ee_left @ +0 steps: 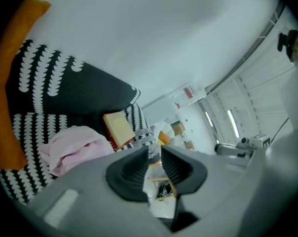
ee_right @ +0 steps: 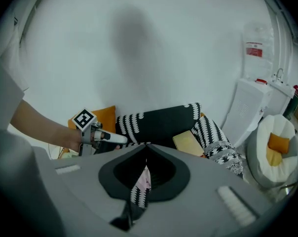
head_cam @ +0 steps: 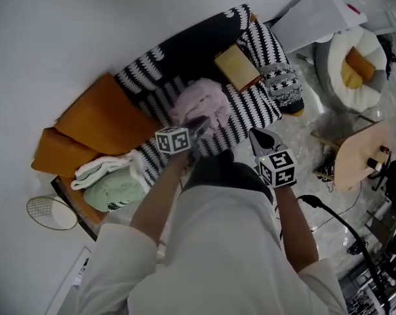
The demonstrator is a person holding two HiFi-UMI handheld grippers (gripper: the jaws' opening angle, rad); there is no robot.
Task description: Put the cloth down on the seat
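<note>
1. The pink cloth point(head_cam: 201, 104) lies bunched in the middle of the seat point(head_cam: 254, 110), between an orange cushion point(head_cam: 99, 126) at left and a tan book point(head_cam: 237, 67) at far right.
2. The left gripper point(head_cam: 199, 125) hovers at the cloth's near edge, its jaws a little apart with nothing between them. The left gripper view shows the cloth off to the left of the jaws and only the room through the gap.
3. The right gripper point(head_cam: 257, 135) hangs over the seat's near right edge, its jaws pressed together at the tips and gripping nothing.
4. The drop looks done, so the step in hand is likely the getaway. The left gripper should lift up and toward the person with its jaws apart, so no fold catches on a pad and drags.
5. A soft heap like this may slump, so it is worth checking that no part trails over the near edge before moving off.
6. The right gripper has no job here and does best by holding clear of the cloth.
</note>
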